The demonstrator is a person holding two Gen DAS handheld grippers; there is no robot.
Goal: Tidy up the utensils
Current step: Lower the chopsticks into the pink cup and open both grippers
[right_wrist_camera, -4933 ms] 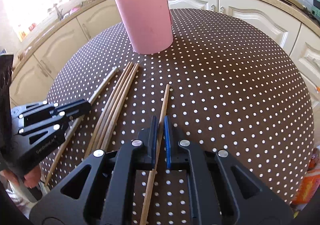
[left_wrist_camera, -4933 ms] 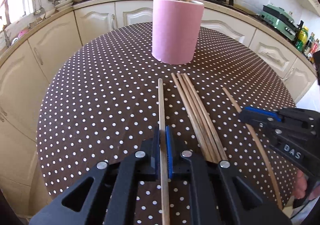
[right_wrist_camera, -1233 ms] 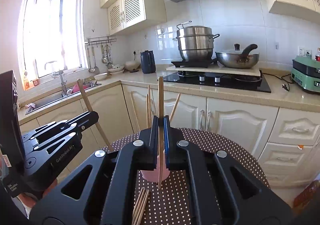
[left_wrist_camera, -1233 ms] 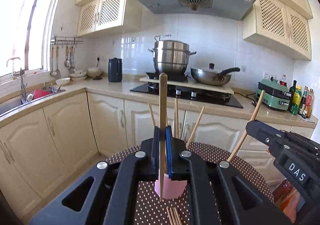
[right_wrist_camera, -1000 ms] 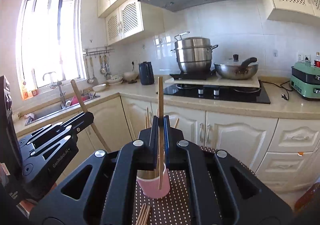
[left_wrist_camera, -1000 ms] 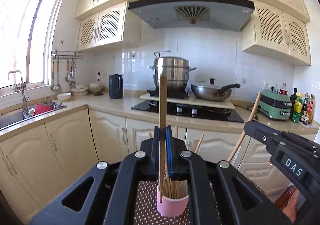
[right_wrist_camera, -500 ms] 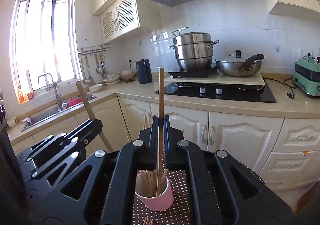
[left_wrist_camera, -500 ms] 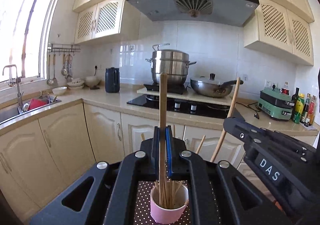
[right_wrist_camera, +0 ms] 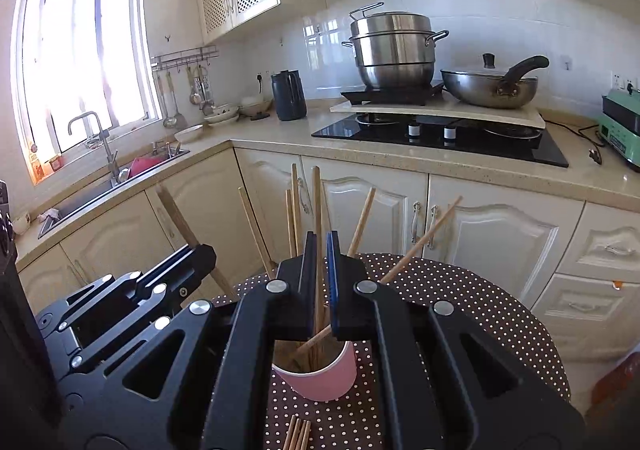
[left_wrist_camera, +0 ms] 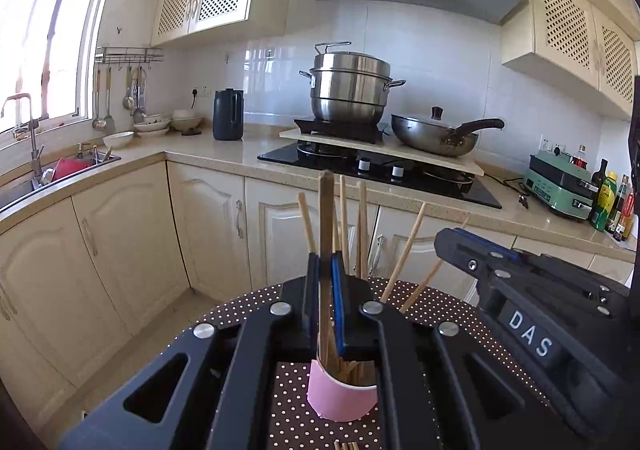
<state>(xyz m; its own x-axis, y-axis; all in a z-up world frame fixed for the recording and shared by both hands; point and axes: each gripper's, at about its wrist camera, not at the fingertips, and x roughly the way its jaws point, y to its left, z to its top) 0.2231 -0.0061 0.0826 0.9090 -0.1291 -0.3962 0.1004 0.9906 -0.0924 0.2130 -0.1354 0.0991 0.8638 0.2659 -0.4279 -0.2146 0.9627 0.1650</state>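
A pink cup (left_wrist_camera: pixel 340 396) stands on the dotted round table (left_wrist_camera: pixel 296 422) and holds several wooden chopsticks. My left gripper (left_wrist_camera: pixel 326 262) is shut on an upright chopstick (left_wrist_camera: pixel 325 210) whose lower end reaches into the cup. My right gripper (right_wrist_camera: pixel 320 246) has its jaws slightly parted around another upright chopstick (right_wrist_camera: pixel 317 202) that stands in the cup (right_wrist_camera: pixel 320 380). The right gripper also shows at the right of the left wrist view (left_wrist_camera: pixel 452 240). The left gripper shows at the left of the right wrist view (right_wrist_camera: pixel 200 252), with its chopstick (right_wrist_camera: pixel 176 216) sticking up.
More loose chopsticks (right_wrist_camera: pixel 298 434) lie on the table in front of the cup. Behind the table run cream cabinets (left_wrist_camera: pixel 120 242) and a counter with a hob, a steel pot (left_wrist_camera: pixel 350 88) and a wok (left_wrist_camera: pixel 436 134). A sink (left_wrist_camera: pixel 52 174) is at the left.
Both grippers have come down over the cup, lowering their chopsticks into it. The right jaws have parted a little and its chopstick now leans in the cup.
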